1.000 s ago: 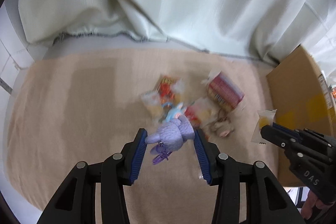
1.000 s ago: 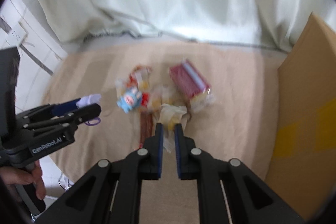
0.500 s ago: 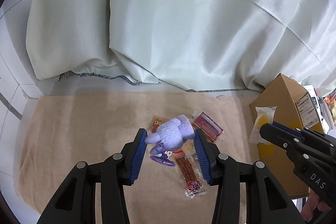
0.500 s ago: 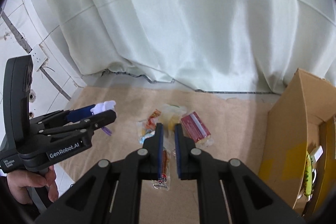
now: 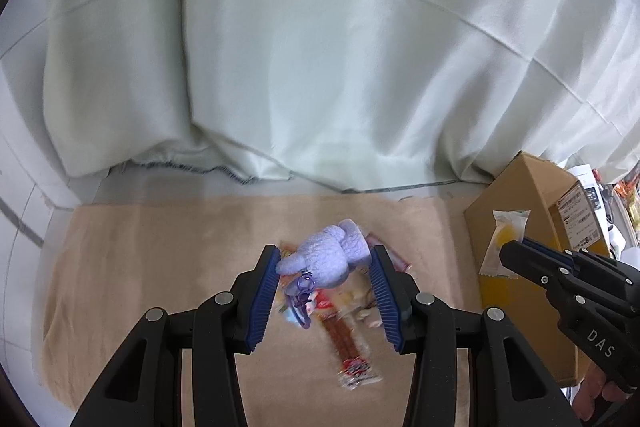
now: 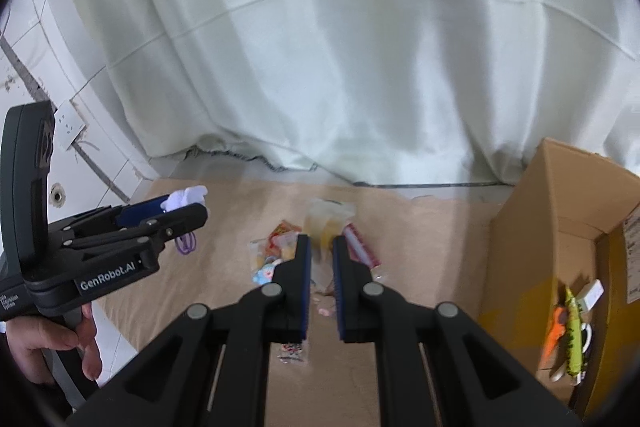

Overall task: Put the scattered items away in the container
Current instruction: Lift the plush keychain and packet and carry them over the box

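My left gripper (image 5: 325,259) is shut on a purple plush toy (image 5: 326,256) with a purple key ring, held high above the beige mat (image 5: 160,267). My right gripper (image 6: 321,245) is shut on a clear snack packet (image 6: 326,221) with yellow contents; it also shows in the left wrist view (image 5: 505,241), left of the open cardboard box (image 6: 560,211). Several snack packets (image 5: 352,343) lie in a pile on the mat below both grippers.
A pale curtain (image 5: 320,67) hangs behind the mat. White tiled floor and wall (image 6: 60,131) lie to the left. The box holds orange and green items (image 6: 570,331). The left gripper shows in the right wrist view (image 6: 176,215) at the left.
Both grippers have risen well above the mat with their items still held. The pile of packets now looks smaller and farther below, and the box interior has come into view.
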The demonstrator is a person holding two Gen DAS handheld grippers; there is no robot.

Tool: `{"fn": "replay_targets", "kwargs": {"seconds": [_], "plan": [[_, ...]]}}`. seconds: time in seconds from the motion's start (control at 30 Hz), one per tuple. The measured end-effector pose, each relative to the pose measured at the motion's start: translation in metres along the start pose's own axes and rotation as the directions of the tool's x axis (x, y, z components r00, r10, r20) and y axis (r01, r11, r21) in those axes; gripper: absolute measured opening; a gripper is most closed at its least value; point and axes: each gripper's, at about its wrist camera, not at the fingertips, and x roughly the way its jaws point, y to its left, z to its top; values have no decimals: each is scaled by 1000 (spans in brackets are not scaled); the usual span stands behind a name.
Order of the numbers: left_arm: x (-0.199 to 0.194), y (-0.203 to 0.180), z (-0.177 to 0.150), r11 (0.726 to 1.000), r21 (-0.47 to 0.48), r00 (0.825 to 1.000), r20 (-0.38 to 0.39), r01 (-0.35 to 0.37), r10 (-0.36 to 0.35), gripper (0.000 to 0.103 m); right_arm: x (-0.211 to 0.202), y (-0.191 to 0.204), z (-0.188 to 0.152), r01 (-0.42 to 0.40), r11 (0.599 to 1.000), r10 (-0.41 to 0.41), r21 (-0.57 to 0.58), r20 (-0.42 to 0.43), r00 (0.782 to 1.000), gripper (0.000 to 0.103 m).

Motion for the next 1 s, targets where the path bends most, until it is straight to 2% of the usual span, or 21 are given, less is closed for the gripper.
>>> {"fn": "replay_targets", "kwargs": {"seconds": [0.27,0.5,0.7,1.0], "plan": [[-4,-58,32,994,83,997,41,66,-70,47,-37,-45,6,73,995,-78,69,66,995,13],[1,-118,49,975,167,988,37,143,-151,47,-76,-92,1,168,973,-187,161,107,977,13],[13,-174,56,949,232,975,7,213,-220,47,-101,-127,-15,238,942,-268,238,107,957,13],[22,-259,49,894,335,953,-44,298,-301,47,-128,-172,-53,307,889,-349,339,71,934,13]]}}
